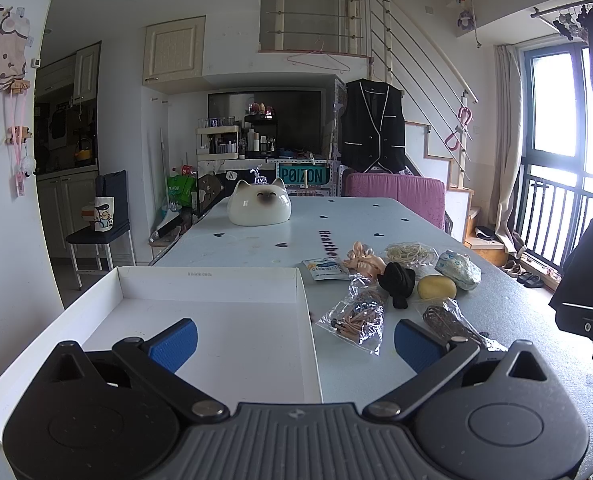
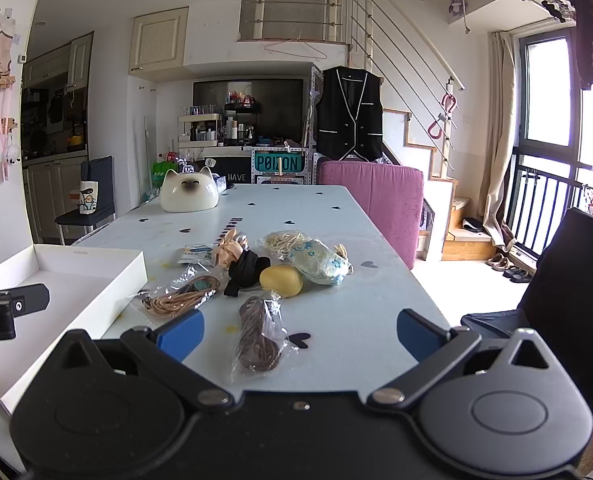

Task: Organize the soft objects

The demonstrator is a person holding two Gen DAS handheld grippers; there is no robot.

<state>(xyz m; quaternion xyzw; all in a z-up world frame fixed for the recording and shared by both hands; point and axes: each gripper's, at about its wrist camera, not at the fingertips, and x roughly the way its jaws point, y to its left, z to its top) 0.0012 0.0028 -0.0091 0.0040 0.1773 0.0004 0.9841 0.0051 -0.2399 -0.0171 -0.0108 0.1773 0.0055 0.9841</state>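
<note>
A shallow white box [image 1: 208, 280] lies on the table's near left; it also shows in the right wrist view [image 2: 96, 272]. To its right lies a cluster: a yellow sponge [image 1: 436, 287] [image 2: 281, 280], a black scrunchie [image 1: 396, 282] [image 2: 245, 270], a floral pouch [image 1: 457, 269] [image 2: 319, 262], a peach ribbon [image 1: 363, 260] [image 2: 226, 249], a bag of tan cord [image 1: 356, 318] [image 2: 180, 298], and a bag of brown cord [image 1: 448, 322] [image 2: 258, 336]. My left gripper [image 1: 294, 340] is open over the box's right edge. My right gripper [image 2: 300, 330] is open just before the brown cord bag.
A white cat-shaped ceramic [image 1: 259, 204] stands at the table's far side. A small blue-white packet [image 1: 322, 269] and a bag of cream strings [image 1: 410, 253] lie by the cluster. A pink-covered chair [image 2: 372, 204] stands at the table's right, a dark chair [image 2: 568, 280] nearer.
</note>
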